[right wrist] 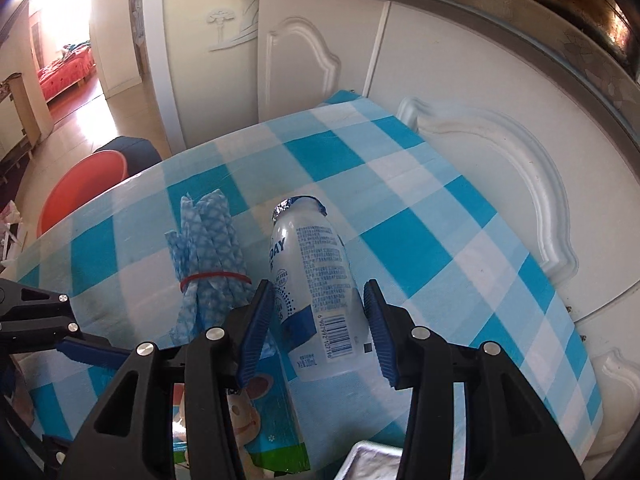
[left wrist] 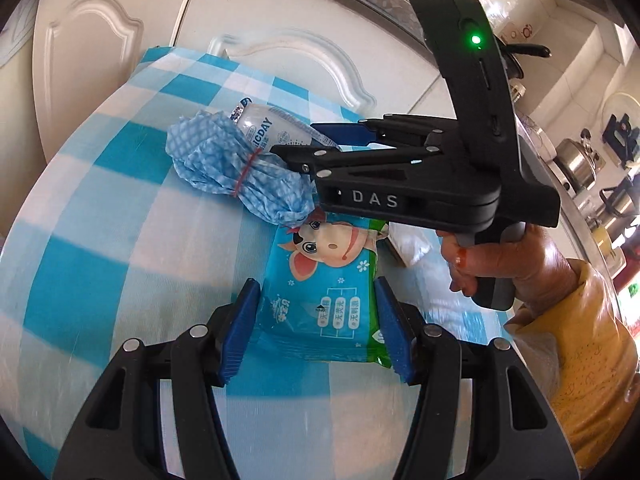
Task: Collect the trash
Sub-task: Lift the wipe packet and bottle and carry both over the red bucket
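A blue wet-wipes packet [left wrist: 320, 300] with a cartoon cow lies flat on the checked tablecloth [left wrist: 120, 240]. My left gripper [left wrist: 316, 328] is open with its blue pads on either side of the packet, not pressing it. A small white plastic bottle [right wrist: 316, 288] with a torn foil lid lies on its side. My right gripper [right wrist: 320, 328] is open around the bottle's lower half; it also shows in the left wrist view [left wrist: 320, 140]. A rolled blue cloth [right wrist: 208, 264] tied with a red rubber band lies beside the bottle.
White cabinet doors [right wrist: 460, 100] stand right behind the table. A red basin [right wrist: 84, 188] sits on the floor past the table's far left edge. A foil-like item [right wrist: 372, 460] lies at the near edge. A worktop with pots [left wrist: 580, 168] is to the right.
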Tool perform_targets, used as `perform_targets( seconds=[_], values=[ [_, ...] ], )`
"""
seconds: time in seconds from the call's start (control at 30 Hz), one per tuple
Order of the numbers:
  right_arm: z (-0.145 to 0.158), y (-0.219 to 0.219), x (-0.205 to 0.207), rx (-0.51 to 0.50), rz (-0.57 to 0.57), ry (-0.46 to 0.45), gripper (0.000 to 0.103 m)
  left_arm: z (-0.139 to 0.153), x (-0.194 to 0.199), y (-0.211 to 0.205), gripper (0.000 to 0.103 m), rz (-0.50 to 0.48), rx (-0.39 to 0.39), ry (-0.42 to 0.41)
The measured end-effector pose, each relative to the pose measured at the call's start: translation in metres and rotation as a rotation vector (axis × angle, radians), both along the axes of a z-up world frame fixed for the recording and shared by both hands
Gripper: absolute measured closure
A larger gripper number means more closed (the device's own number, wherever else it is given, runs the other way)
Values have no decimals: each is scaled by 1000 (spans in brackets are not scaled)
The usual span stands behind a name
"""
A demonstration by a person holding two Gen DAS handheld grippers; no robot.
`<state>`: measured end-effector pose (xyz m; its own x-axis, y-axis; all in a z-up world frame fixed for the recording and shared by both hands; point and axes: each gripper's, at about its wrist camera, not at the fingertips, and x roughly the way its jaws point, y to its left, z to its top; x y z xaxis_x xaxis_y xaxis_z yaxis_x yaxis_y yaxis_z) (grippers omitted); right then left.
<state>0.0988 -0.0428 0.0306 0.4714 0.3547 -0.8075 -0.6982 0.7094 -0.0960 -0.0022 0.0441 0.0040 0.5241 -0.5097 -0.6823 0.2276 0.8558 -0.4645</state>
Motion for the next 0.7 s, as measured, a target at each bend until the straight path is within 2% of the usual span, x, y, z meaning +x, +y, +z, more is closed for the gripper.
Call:
perform_targets(
  seconds=[0.2,0.33,0.53,0.7],
  values=[
    [1,-1,-53,25,-20,24,55,-2,-41,14,44,-61,2,15],
    [0,-11,-85,55,-86,40,55,-1,-68,18,44,-107,16,12],
    [1,-37,-126,152,-283,74,55,1,-106,20,44,-172,31,4],
    [5,-68,-160,281,-487,96,55,3,-129,21,44,-208,20,-3]
  ],
)
